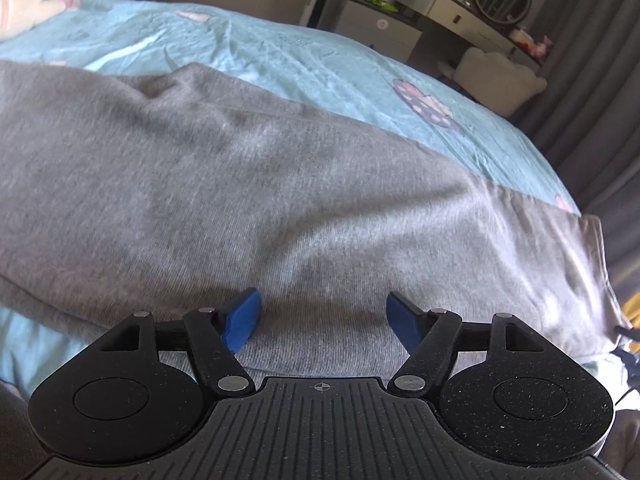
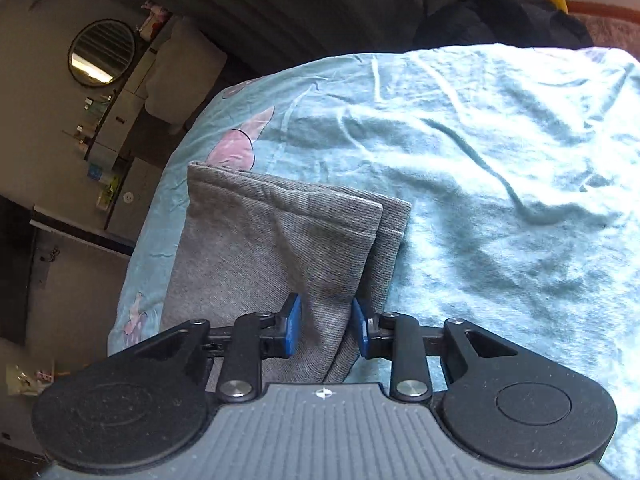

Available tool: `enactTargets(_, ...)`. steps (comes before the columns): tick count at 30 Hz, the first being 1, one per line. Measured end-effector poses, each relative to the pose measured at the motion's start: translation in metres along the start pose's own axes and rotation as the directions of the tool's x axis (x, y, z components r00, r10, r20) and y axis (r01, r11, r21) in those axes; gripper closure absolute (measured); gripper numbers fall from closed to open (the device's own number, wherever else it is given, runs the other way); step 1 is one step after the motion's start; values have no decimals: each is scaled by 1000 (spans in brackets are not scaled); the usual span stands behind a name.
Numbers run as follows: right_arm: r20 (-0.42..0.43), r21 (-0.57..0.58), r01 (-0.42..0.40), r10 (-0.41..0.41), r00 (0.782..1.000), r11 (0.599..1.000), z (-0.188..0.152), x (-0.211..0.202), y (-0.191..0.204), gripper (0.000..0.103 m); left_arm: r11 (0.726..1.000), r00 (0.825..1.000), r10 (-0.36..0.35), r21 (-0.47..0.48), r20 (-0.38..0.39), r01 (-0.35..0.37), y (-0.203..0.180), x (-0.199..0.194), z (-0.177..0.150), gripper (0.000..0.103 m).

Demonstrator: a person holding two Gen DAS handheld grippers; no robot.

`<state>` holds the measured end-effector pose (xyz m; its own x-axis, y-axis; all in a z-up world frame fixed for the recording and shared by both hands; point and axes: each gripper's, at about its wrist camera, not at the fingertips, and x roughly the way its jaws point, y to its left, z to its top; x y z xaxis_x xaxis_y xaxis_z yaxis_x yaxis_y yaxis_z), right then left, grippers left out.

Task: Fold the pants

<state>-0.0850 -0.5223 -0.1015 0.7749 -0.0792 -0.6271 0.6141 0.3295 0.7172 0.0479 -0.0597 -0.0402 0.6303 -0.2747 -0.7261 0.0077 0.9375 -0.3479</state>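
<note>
Right tool [image 2: 326, 326] clamps the gray pants [image 2: 276, 264]; left tool [image 1: 322, 320] spread above them.

Two close wrist views low over the bed [image 1: 320, 60], sharing gray pants [image 1: 240, 184].

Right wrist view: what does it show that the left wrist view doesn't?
Only the right wrist view shows the stacked leg cuffs, with the right gripper closed partway around a fold of cloth. Only the left wrist view shows the broad body of the pants, the left gripper open over it, and a plush toy. Both show the blue bedsheet and vanity mirror.
</note>
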Motion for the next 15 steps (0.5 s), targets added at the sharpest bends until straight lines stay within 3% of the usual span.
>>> enactTargets(3,21,14,-34,33,999,999,2,1,-2,92,999,1000,-24,-23,4,25,3,-1,1,27)
enactTargets(9,7,22,-79,79,997,997,6,10,-3,88,999,999,-44,-22,7,45,0,2,0,26)
enactTargets(10,4,17,-74,74,997,997,7,12,-3,88,999,999,-40,-12,7,40,-2,3,0,25)
enactTargets(12,18,-32,-59,59,998,998,7,9,3,97,1000,1000,-28,5,9,28,-5,3,-1,25)
enactTargets(15,106,-189,52,-32,994,981,2,-8,21,98,999,998,-34,34,44,33,-12,-3,-2,26)
